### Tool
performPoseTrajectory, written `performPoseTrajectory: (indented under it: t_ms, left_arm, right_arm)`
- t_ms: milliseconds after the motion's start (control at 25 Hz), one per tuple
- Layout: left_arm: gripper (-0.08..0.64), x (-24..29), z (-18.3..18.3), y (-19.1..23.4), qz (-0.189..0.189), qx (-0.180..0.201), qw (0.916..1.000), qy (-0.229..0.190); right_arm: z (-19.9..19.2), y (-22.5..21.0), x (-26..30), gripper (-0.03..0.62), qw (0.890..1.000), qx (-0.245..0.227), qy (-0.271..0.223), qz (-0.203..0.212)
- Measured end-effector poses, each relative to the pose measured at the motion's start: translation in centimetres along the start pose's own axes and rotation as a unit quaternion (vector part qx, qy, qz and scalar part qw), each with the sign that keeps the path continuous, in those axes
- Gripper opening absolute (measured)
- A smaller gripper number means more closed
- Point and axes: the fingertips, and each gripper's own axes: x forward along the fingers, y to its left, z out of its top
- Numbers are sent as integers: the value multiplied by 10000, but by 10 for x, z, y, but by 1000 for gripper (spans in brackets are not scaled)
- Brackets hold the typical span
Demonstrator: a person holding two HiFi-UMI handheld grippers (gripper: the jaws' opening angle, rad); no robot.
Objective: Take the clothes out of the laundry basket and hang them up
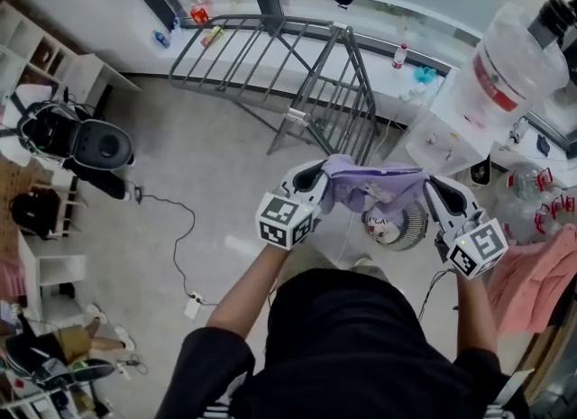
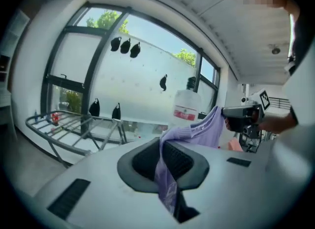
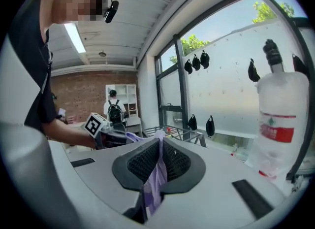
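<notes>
A light purple garment (image 1: 368, 183) is stretched between my two grippers at chest height, in front of the grey folding drying rack (image 1: 297, 66). My left gripper (image 1: 317, 177) is shut on its left end; the cloth (image 2: 170, 171) is pinched between the dark pads and runs off toward the other gripper. My right gripper (image 1: 436, 188) is shut on the right end, with the purple cloth (image 3: 156, 174) clamped between its pads. The laundry basket itself is not seen in any view.
A water dispenser with a big clear bottle (image 1: 505, 70) stands at the right by the window. A pink cloth (image 1: 539, 277) lies at the right edge. A small fan (image 1: 397, 223) sits on the floor below the garment. White shelves (image 1: 54, 75), bags and a cable are at the left.
</notes>
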Motion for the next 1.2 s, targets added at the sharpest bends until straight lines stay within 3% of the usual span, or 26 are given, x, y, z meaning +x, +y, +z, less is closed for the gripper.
performPoseTrajectory:
  t_ms: [200,360,480,720,920,1200]
  left_arm:
    - [17,-47,65,70,431,253,9978,-427]
    - [17,-86,99,153,1149,290,9919,-449]
    - [17,-125,126,207,1431,214,9870,-704]
    - [17,-199,143,299,1849,61,9793,-824]
    - [17,-219,171,371,2121,-43,9717,-1037]
    - [15,-228,230,447,2618,411,9578,-1114]
  right_arm:
    - [39,24,76,17,9995,-9,-314,7]
    - [77,61,152,18,9981,31,-515,326]
    - [106,100,205,18,9967,-116,-590,545]
    - [133,175,297,18,9935,-513,-535,867]
    - [158,195,373,18,9924,-384,-531,1037]
    - [205,203,453,18,9891,-225,-801,1217]
